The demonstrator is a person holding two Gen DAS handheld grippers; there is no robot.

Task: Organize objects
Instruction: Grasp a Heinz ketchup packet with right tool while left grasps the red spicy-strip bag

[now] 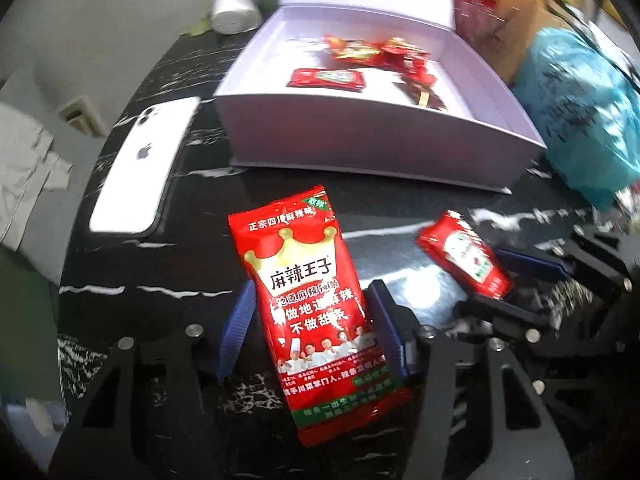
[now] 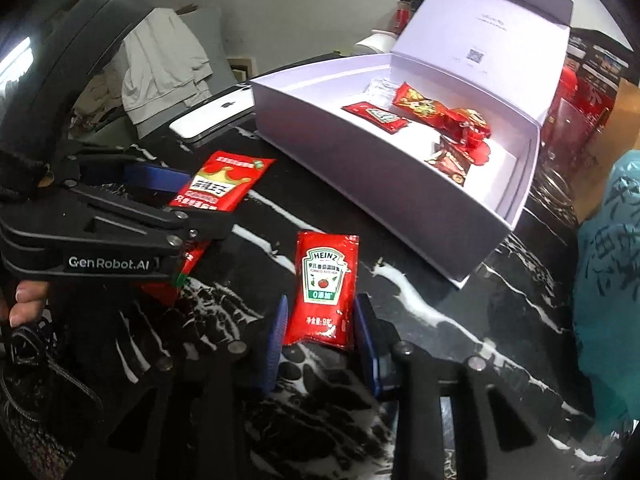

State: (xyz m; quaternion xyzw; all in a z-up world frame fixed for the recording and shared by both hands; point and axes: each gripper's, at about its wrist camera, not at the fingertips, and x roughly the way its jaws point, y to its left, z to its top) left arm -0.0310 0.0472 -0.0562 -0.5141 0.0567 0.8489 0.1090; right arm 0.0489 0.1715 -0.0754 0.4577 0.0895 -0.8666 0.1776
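Your left gripper clamps its blue pads on the spicy-strip snack packet, while your right gripper pinches the Heinz ketchup sachet; the open white box lies ahead of both.

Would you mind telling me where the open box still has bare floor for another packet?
In the white box, the near-left floor in front of the ketchup packet is bare. The far-right side is crowded with red candy wrappers.
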